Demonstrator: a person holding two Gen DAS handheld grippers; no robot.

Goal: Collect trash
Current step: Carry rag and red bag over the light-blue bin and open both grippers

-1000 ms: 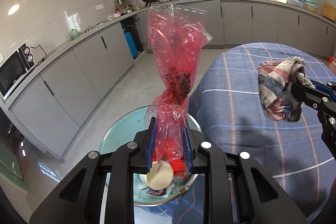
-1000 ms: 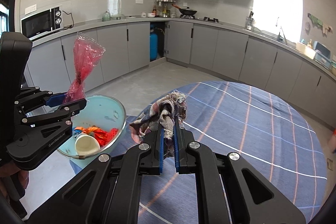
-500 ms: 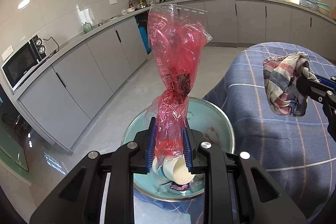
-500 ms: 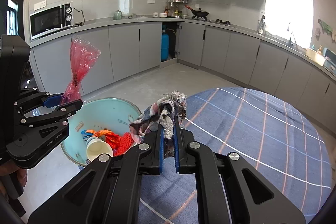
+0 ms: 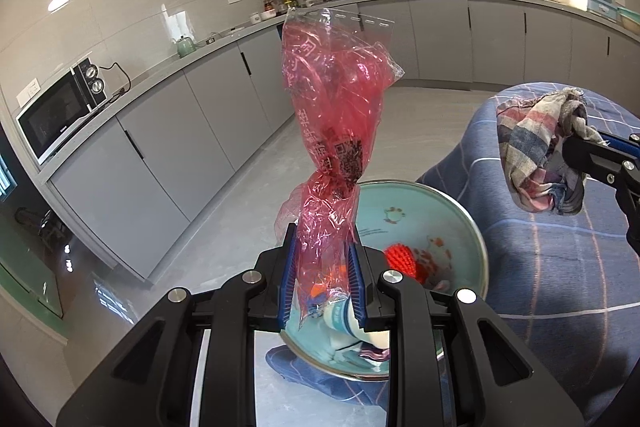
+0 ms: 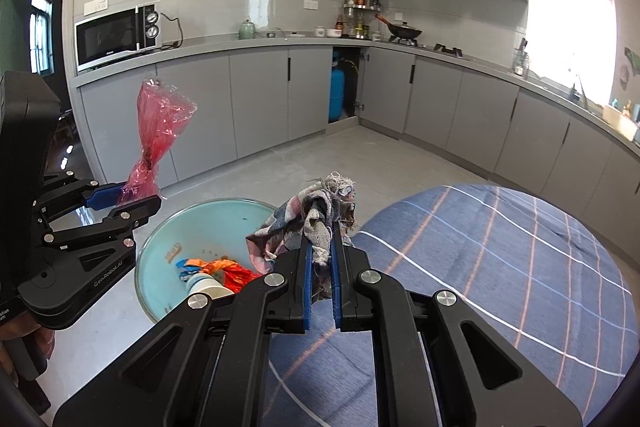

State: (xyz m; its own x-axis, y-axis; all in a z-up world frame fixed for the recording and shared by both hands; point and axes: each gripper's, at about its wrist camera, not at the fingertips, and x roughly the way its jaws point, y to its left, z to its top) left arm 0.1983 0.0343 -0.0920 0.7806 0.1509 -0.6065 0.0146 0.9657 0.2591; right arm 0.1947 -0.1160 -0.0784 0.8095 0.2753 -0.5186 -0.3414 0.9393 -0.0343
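Red, crinkled see-through plastic fills the middle of the left wrist view: a twisted red plastic bag with dark print on it stands straight up from our left gripper, whose blue-padded fingers are closed on its narrow lower end. Directly below that gripper sits a pale turquoise round bin with a metal rim, and inside it we see a red mesh scrap, a white paper cup lying on its side and some orange wrapper pieces.

In the right wrist view the left gripper is held level at the left, pointing across toward the right, with the bag rising above it and the bin just below and beside it. A bit of the holding hand shows at the lower left edge.

Our right gripper points forward and slightly up, its fingers drawn narrow and clamped on a crumpled plaid cloth rag in blue, pink and grey. The rag bunches above the fingertips, over the near edge of the bin, and hangs clear of the blue checked tablecloth on the round surface to the right. From the left view the rag hangs from the right gripper above that cloth-covered surface.
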